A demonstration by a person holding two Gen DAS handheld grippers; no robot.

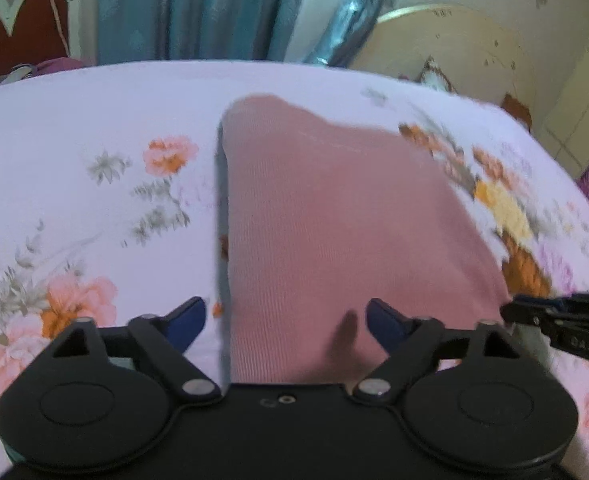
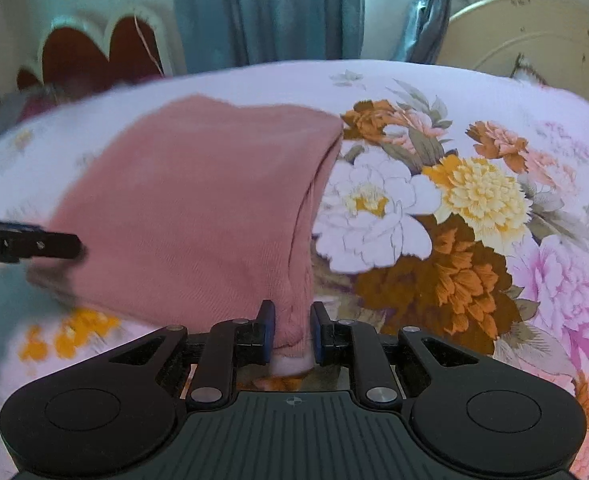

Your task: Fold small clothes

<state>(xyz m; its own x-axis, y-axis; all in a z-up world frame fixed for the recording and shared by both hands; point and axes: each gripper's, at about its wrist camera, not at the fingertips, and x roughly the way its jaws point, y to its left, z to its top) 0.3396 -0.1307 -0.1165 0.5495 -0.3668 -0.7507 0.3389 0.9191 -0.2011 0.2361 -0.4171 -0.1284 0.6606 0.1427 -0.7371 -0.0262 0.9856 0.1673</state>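
Observation:
A pink knit garment [image 1: 334, 216] lies folded on the floral bedsheet [image 1: 94, 140]; it also shows in the right wrist view [image 2: 198, 208]. My left gripper [image 1: 286, 320] is open, its blue-tipped fingers [image 1: 186, 318] spread over the garment's near left edge, holding nothing. My right gripper [image 2: 292, 332] is shut on the garment's near right corner, where the folded layers bunch between the pads. The right gripper's tip shows at the right edge of the left wrist view [image 1: 554, 312]. The left gripper's finger shows at the left of the right wrist view [image 2: 30, 244].
The bed carries a white sheet with large flower prints [image 2: 454, 216]. A red and white headboard [image 2: 94, 56] stands far left, blue curtains [image 2: 274, 12] hang behind, and a cream round board [image 2: 534, 36] stands far right.

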